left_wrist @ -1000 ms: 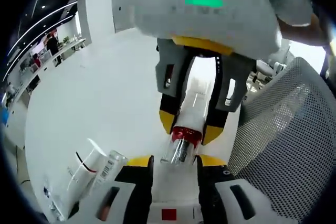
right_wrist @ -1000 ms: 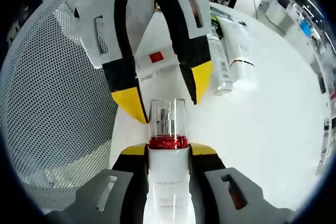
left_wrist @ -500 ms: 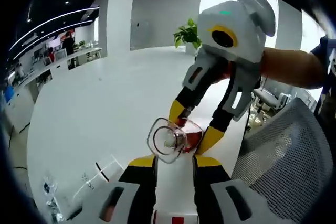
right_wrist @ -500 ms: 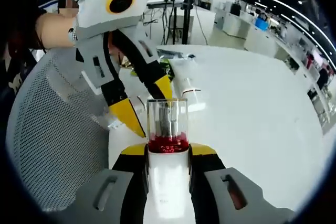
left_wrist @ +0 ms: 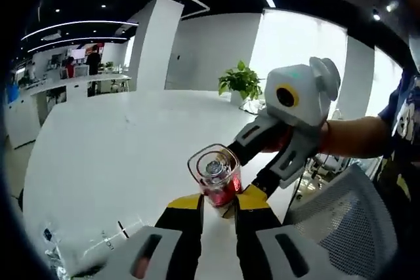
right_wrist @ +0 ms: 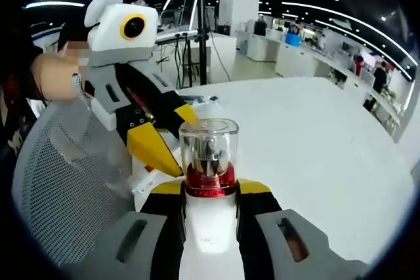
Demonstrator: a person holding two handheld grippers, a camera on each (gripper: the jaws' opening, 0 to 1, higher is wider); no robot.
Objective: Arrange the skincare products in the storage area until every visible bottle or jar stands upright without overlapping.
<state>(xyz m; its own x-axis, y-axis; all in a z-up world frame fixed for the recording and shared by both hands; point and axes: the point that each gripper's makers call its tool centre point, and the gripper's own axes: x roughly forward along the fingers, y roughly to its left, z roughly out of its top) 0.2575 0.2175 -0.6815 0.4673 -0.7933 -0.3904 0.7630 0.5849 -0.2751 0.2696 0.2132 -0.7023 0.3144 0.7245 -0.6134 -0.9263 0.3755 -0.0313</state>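
The right gripper (right_wrist: pixel 210 191) was clamped on the white body of a pump bottle (right_wrist: pixel 209 168), its jaws pressed against both sides just below the red collar, with the clear cap standing up beyond the yellow tips. The bottle was held over the white table (right_wrist: pixel 308 136), and whether its base touched the top could not be seen.

In the left gripper view the same bottle (left_wrist: pixel 216 181) sat just past the left gripper (left_wrist: pixel 218 202), whose jaws stood a little apart with the yellow tips to either side of the bottle's red collar. Whether they actually pressed on it could not be told. The right gripper (left_wrist: pixel 252 185) came in from the right, behind the bottle. A mesh basket (right_wrist: pixel 65 181) lay to the left in the right gripper view, and other products (left_wrist: pixel 98 250) lay flat on the table near the left edge of the left gripper view.

The main risk was a handover fumble: if the right gripper let go before the left had a firm grip, the bottle would probably drop or tip onto its side. Two grippers pulling at once could also twist it, or pop the clear cap off. Set down tilted, the tall narrow bottle would likely topple, perhaps against the basket.
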